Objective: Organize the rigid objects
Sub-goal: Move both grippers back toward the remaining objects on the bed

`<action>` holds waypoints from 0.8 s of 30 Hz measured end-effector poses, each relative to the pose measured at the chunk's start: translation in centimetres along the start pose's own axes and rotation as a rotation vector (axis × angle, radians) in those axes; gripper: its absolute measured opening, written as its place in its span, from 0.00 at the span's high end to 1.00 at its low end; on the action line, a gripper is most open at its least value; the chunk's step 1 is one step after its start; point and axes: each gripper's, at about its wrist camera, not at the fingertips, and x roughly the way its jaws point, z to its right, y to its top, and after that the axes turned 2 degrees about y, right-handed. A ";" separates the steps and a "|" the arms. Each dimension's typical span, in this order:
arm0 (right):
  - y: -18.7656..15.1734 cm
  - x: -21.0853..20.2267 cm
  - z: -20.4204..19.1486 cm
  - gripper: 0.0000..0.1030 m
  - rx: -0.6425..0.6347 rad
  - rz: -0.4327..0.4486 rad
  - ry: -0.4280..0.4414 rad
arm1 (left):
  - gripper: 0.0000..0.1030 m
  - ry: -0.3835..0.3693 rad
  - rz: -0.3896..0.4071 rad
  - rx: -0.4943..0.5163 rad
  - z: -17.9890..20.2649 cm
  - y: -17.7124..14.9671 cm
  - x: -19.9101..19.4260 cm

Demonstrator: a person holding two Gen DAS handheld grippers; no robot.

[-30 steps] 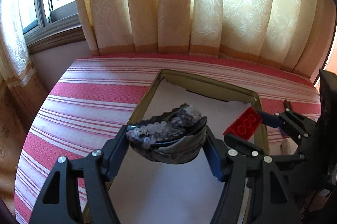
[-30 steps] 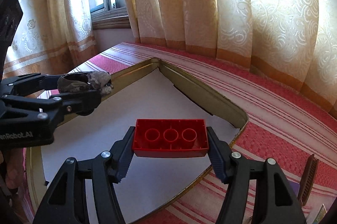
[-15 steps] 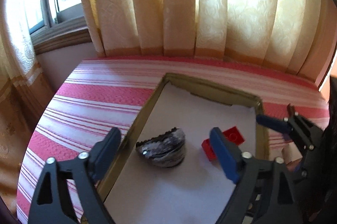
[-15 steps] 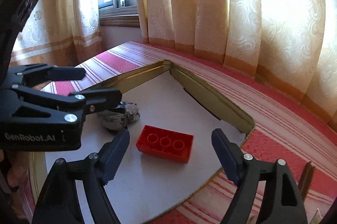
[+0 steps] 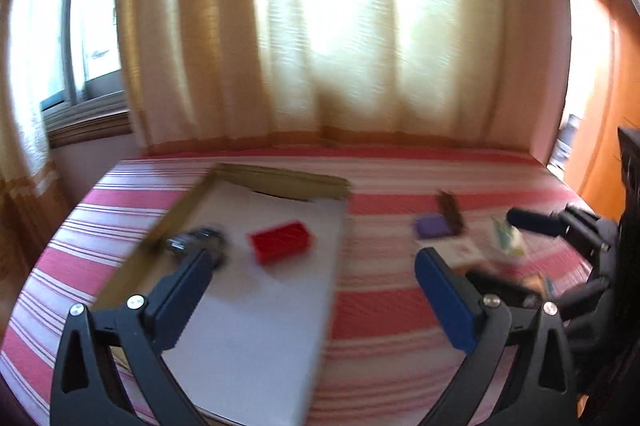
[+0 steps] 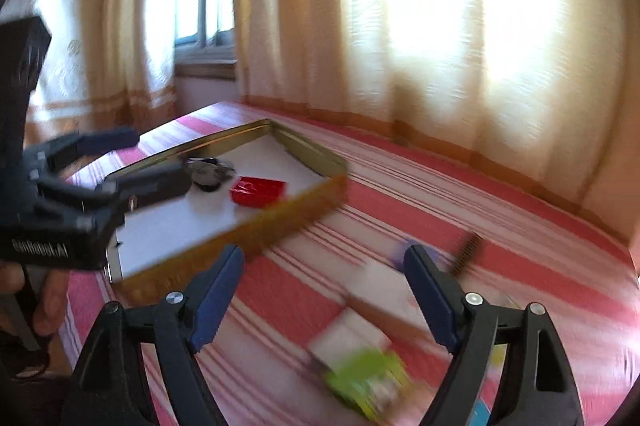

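Bed [image 5: 384, 290] covered in red, pink and white striped cloth, edge running under the cream curtains. On it: shallow gold-walled rectangular tray [image 6: 280, 222] with white floor. Right of the tray, apart from it: small purple block [image 5: 431, 226], dark brown comb [image 6: 466, 253], white cards or boxes [image 6: 384, 286], green-printed packet [image 6: 368, 378]; all blurred.

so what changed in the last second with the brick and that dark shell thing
Both were let go: the red brick left the right hand-held gripper, the dark shell-like piece left the left hand-held gripper. Both now lie in the tray, side by side. Both grippers pulled back toward the loose items on the striped cloth, jaws opening and empty. The tray stayed put.
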 end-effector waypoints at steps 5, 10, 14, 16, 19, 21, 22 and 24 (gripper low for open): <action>-4.6 -4.4 4.3 0.16 0.134 0.033 -0.096 | 0.00 -0.089 -0.066 0.049 4.9 -2.4 0.9; -8.3 -7.2 7.8 0.13 0.230 0.026 -0.150 | 0.00 -0.129 -0.121 0.092 8.7 -4.1 2.2; -10.0 -7.4 9.8 0.13 0.278 0.009 -0.165 | 0.00 -0.160 -0.143 0.107 10.9 -4.3 3.0; -10.4 -7.2 10.2 0.13 0.287 0.000 -0.164 | 0.01 -0.159 -0.149 0.132 11.7 -4.5 3.3; -10.9 -6.8 10.3 0.13 0.271 -0.017 -0.149 | 0.04 -0.168 -0.160 0.136 12.1 -4.7 3.8; -11.0 -6.4 9.9 0.13 0.247 -0.033 -0.134 | 0.09 -0.168 -0.168 0.140 12.2 -4.7 4.3; -11.0 -6.2 9.8 0.13 0.240 -0.043 -0.127 | 0.10 -0.172 -0.176 0.139 12.3 -4.8 4.5; -10.9 -6.0 9.5 0.13 0.225 -0.051 -0.111 | 0.20 -0.198 -0.192 0.134 12.2 -4.9 4.8</action>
